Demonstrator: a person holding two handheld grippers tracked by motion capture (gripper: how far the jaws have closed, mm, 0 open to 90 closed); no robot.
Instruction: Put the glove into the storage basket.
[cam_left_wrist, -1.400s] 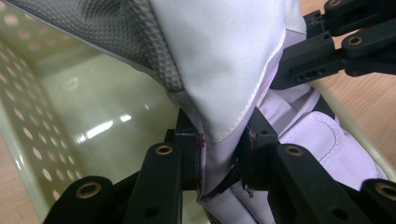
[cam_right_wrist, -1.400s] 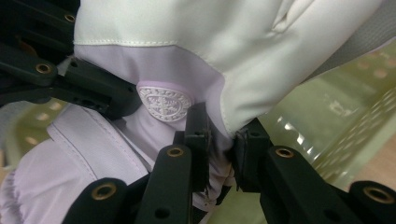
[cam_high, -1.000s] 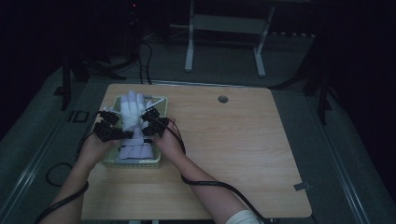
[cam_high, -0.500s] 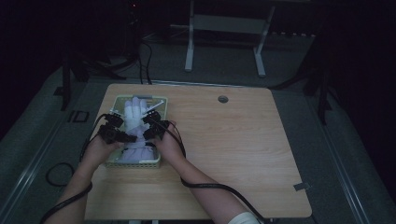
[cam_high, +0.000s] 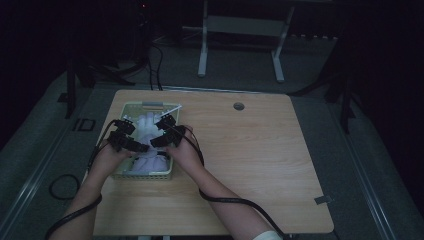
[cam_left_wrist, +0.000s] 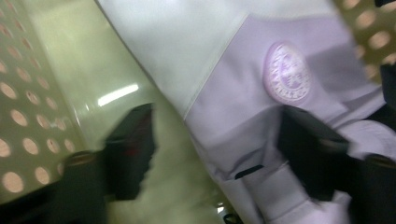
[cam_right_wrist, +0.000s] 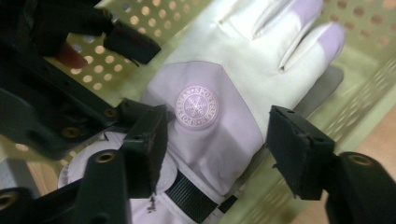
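Since half a second ago, both hands have drawn a little toward the person along the basket (cam_high: 143, 175), and the left tongs (cam_high: 142, 148) and right tongs (cam_high: 156, 142) now sit closer together over the glove (cam_high: 145, 162). A second ago they were farther up, near the glove's fingers.

The pale green perforated basket on the table (cam_high: 260, 165) holds the white and lilac glove, which lies flat along its floor. In the right gripper view the right tongs (cam_right_wrist: 217, 149) are spread wide, one jaw on each side of the glove's round lilac badge (cam_right_wrist: 196, 106), gripping nothing; the left tongs lie just beyond them, at the upper left of that view. In the left gripper view the left tongs (cam_left_wrist: 215, 149) are likewise parted and empty, one jaw over the basket floor (cam_left_wrist: 70, 60), the other over the glove (cam_left_wrist: 233, 107) just below the badge.
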